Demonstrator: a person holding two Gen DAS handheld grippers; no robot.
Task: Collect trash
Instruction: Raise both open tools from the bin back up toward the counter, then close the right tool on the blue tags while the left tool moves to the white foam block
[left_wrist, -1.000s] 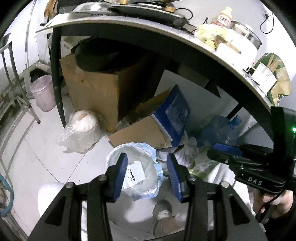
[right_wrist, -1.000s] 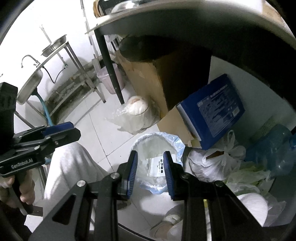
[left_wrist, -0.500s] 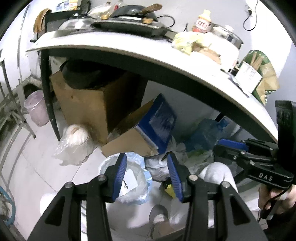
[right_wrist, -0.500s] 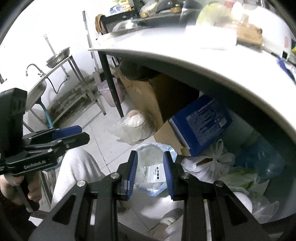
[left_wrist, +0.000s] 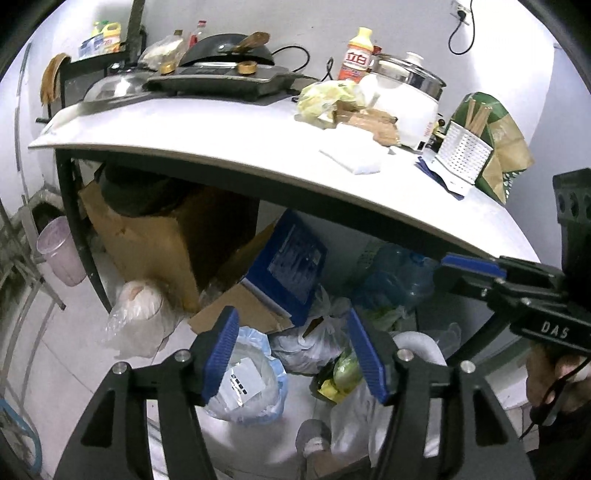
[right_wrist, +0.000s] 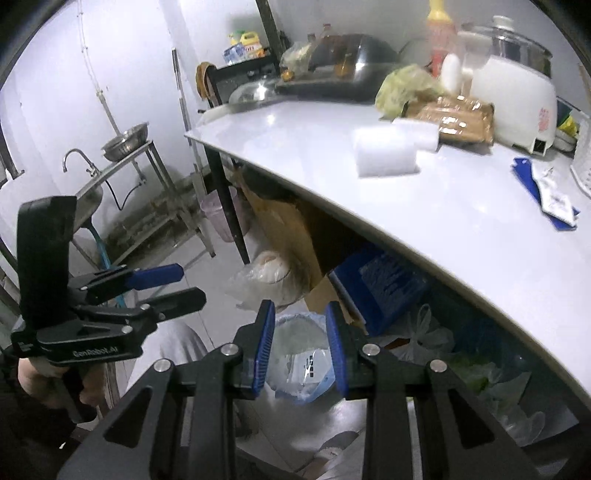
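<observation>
Trash bin (left_wrist: 255, 384) beneath cluttered table (left_wrist: 236, 147)

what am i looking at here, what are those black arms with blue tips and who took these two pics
No robot here: a person holds a hand tool in each hand, each ending in a two-finger claw with blue pads. Each picture comes from a fisheye camera on one tool, looking along its fingers.

The left claw fills the bottom of its own view, and the right claw does the same in its view. Each also shows in the other's picture. Both are empty; the left jaws have just been opening.

On the table sit a cooker, a bottle, a white packet and a brown wrapper. Below on the floor are trash bags and boxes.
</observation>
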